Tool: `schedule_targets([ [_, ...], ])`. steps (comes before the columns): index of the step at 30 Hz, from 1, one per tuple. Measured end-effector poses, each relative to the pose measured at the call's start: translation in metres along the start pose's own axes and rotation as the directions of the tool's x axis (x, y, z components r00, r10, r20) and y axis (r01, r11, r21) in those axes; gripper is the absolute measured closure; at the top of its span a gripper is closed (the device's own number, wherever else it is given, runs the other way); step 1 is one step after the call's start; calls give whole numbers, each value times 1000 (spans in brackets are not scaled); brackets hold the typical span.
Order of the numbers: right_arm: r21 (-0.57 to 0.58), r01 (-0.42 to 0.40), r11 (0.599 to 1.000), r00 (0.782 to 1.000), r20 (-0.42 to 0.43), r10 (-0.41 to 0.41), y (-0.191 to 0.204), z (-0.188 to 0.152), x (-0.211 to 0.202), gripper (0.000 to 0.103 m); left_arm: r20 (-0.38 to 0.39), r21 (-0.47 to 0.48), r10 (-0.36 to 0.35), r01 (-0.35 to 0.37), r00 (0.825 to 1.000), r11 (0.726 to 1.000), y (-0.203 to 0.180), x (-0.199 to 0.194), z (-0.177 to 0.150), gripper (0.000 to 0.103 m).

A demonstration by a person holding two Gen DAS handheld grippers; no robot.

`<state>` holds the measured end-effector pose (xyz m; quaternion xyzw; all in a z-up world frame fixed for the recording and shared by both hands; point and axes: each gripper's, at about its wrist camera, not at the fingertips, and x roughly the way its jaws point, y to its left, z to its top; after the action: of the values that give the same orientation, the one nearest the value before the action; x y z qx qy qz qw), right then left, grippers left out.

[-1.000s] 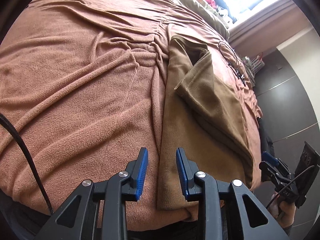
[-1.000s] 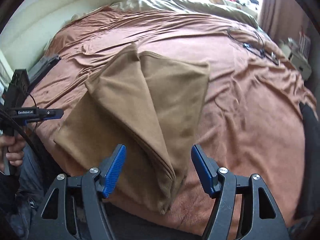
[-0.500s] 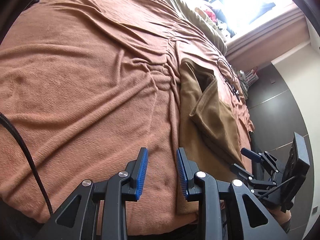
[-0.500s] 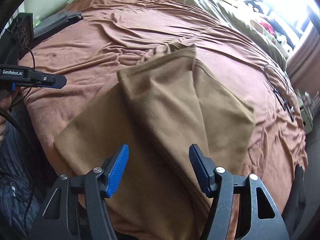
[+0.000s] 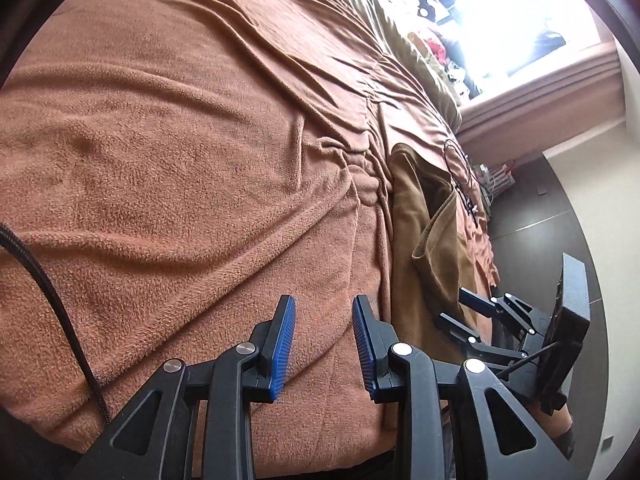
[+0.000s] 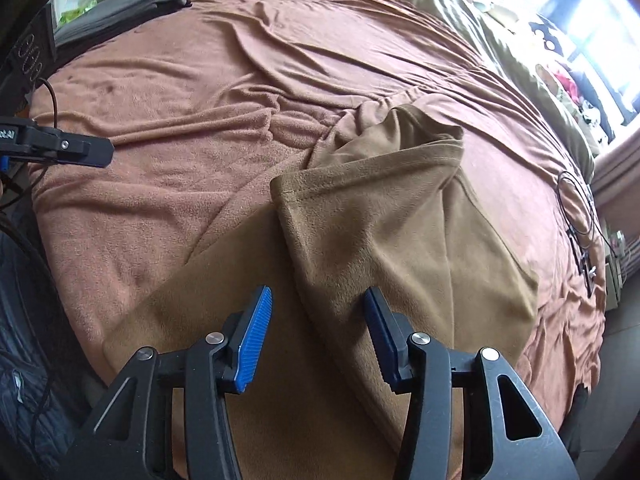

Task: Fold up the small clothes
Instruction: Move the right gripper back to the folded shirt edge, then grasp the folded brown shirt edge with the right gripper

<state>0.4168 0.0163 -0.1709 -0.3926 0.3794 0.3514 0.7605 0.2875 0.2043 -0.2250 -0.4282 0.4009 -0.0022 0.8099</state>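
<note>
Right claw (image 6: pixel 316 336): jaws closing, nothing pinched yet, poised over the near part of the garment
Left claw (image 5: pixel 323 344): jaws a little apart, empty, over bare blanket (image 5: pixel 180 168) just beside the garment's edge
Garment (image 6: pixel 380 240): tan fleece piece, partly folded, lying on the rust blanket near the bed's front edge
Handling: light, soft and limp by the look of it; likely to sag and drag
Grip spot: the stitched hem corner of the upper flap, probably

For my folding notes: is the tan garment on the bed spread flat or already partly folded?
Partly folded: one flap of the tan garment lies doubled over its lower layer.
</note>
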Motion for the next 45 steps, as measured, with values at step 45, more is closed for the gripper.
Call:
schedule_targets([
  [45, 654, -301, 694, 953, 236, 192, -231, -102, 51, 98, -89, 140, 136, -123, 987, 982, -80, 85, 18, 72],
])
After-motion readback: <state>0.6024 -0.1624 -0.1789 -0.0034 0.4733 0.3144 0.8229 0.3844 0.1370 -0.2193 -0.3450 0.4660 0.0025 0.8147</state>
